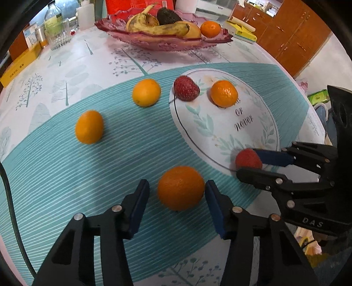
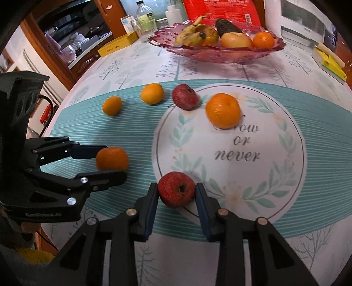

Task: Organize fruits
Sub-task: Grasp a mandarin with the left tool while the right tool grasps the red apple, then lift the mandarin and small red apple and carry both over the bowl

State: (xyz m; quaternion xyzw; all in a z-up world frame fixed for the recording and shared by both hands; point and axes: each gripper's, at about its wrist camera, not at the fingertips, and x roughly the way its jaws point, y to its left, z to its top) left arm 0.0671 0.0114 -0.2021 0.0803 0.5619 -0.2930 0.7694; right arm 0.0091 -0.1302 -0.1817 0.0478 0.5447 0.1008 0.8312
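My left gripper (image 1: pixel 177 191) is open around a near orange (image 1: pixel 180 188) on the teal placemat; the right pad touches it, the left pad stands apart. It also shows in the right wrist view (image 2: pixel 112 158). My right gripper (image 2: pixel 176 192) is shut on a small red fruit (image 2: pixel 176 189) at the near edge of the white circle (image 2: pixel 231 154); this fruit shows in the left wrist view (image 1: pixel 248 158) too. Three more oranges (image 1: pixel 224 93) (image 1: pixel 146 92) (image 1: pixel 89 127) and a second red fruit (image 1: pixel 186 88) lie further back.
A pink glass fruit bowl (image 1: pixel 167 43) with bananas, an avocado and an orange stands at the back. A glass (image 1: pixel 58 35), a bottle (image 1: pixel 51 16), a yellow box (image 1: pixel 19 63) and books (image 1: pixel 242 29) line the far table edge. Wooden cabinets (image 1: pixel 292 37) stand to the right.
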